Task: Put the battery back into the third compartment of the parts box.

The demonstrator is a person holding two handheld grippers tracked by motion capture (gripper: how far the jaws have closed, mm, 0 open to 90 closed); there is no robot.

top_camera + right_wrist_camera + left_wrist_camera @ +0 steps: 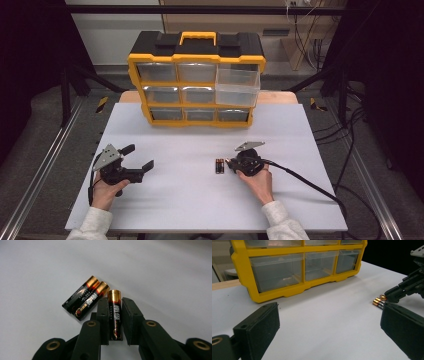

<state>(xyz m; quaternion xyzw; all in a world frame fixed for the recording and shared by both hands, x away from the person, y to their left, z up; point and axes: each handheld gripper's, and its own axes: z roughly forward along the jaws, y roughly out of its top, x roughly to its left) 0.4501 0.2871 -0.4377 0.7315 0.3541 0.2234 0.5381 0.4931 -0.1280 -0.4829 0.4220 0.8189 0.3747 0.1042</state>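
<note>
- The right gripper (115, 315) lies low on the white table (200, 200), held in the person's right hand (257, 180).
- Its fingers (103, 317) pinch one battery (114, 315) between the pads; the battery lies lengthwise between them, its gold end pointing away from the gripper and standing clear of the fingertips.
- Two more batteries (85, 297) lie side by side on the table, touching each other, just beside the pinched one on its left in the right gripper view.
- In the high view the batteries (219, 165) sit near the middle of the table, in front of the right gripper (231, 164).
- The left gripper (140, 157) is held in the left hand (107, 190), well apart from the batteries, with its fingers (259, 330) spread wide and nothing between them.
- A yellow and black drawer box (196, 80) stands at the far edge of the table; its top right drawer (238, 82) is pulled out.
</note>
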